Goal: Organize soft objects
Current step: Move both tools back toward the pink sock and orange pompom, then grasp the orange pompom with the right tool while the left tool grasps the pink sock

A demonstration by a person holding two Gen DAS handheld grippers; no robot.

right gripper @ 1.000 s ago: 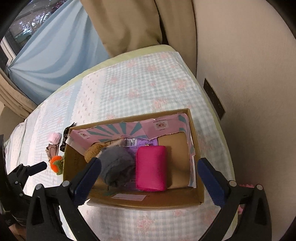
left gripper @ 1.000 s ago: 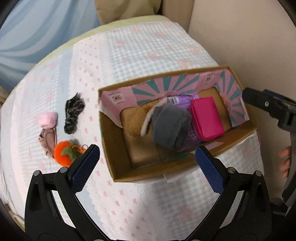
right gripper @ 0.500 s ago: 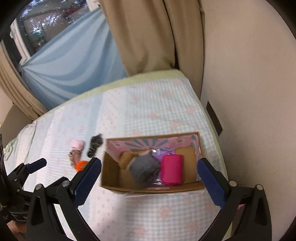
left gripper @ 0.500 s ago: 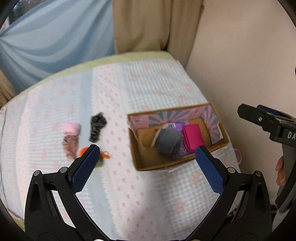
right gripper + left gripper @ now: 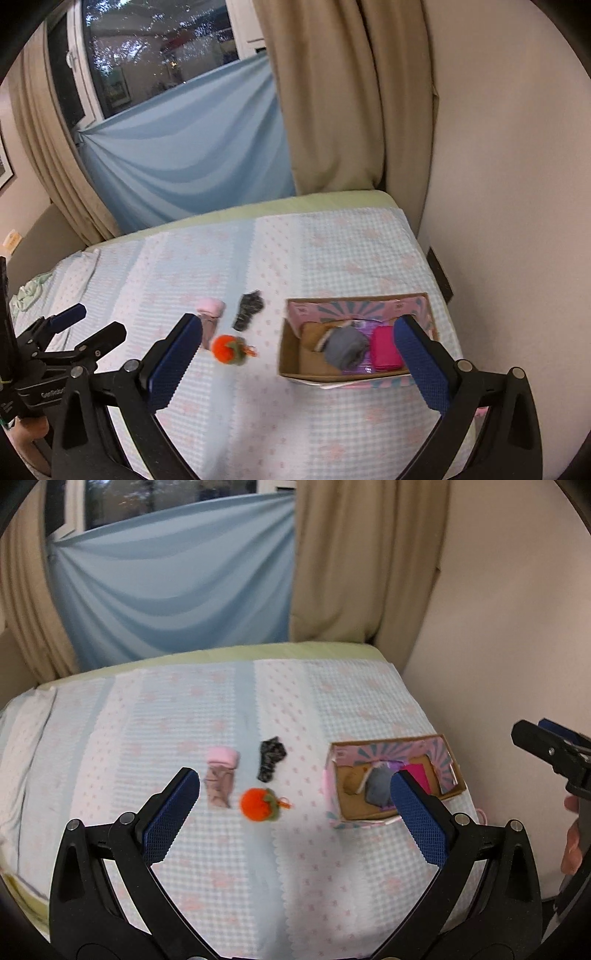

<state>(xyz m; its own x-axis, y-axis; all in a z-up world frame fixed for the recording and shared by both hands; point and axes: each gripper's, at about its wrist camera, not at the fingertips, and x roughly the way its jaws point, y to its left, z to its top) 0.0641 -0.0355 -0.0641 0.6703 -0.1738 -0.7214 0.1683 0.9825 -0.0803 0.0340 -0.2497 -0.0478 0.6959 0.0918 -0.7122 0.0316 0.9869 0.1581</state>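
Note:
A cardboard box with a pink lining sits on the bed at the right. It holds a grey soft item, a magenta pouch and a brown item. On the bed left of it lie an orange plush, a black patterned cloth and a pink and brown sock bundle. My left gripper and right gripper are both open, empty and high above the bed.
The bed has a light blue and pink checked cover. A wall runs along its right side. Beige curtains and a blue drape hang behind. A green cloth lies at the far left.
Both grippers have pulled back and up from the box, so the box and loose items look much smaller. Both stay open. Nothing on the bed has moved.

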